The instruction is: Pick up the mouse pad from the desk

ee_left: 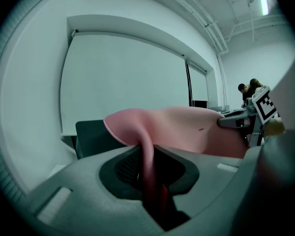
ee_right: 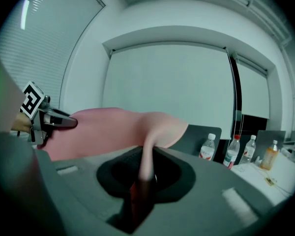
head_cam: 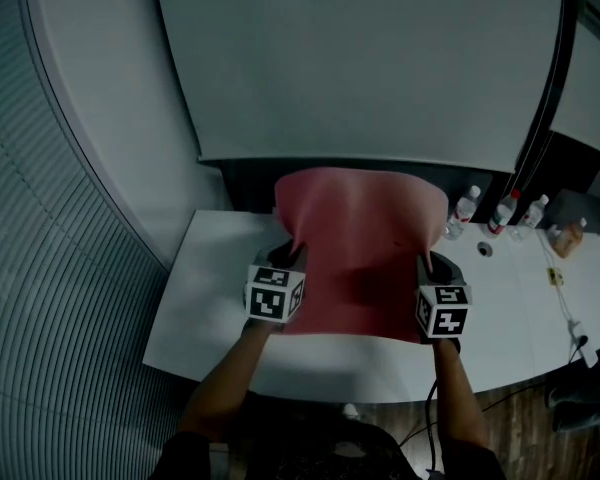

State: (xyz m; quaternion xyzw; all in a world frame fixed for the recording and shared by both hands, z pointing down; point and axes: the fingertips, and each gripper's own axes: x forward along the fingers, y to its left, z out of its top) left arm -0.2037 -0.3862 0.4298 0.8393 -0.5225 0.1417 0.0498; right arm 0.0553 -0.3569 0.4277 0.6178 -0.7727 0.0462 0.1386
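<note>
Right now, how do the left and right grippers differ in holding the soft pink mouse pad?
The left gripper clamps the soft pink mouse pad by its left edge; the right gripper clamps its right edge. In the head view the left gripper shows slightly farther forward than the right gripper. Both are shut on the pad, which bows up between them above the white desk.

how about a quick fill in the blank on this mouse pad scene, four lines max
1. The mouse pad is ____ in colour.
2. In the head view, the left gripper is shut on the pad's ____ edge.
3. The right gripper is shut on the pad too, so ____ grippers hold it.
4. In the head view, the bottles stand on the desk to the ____ of the pad.

Missing words: pink; left; two; right
</note>
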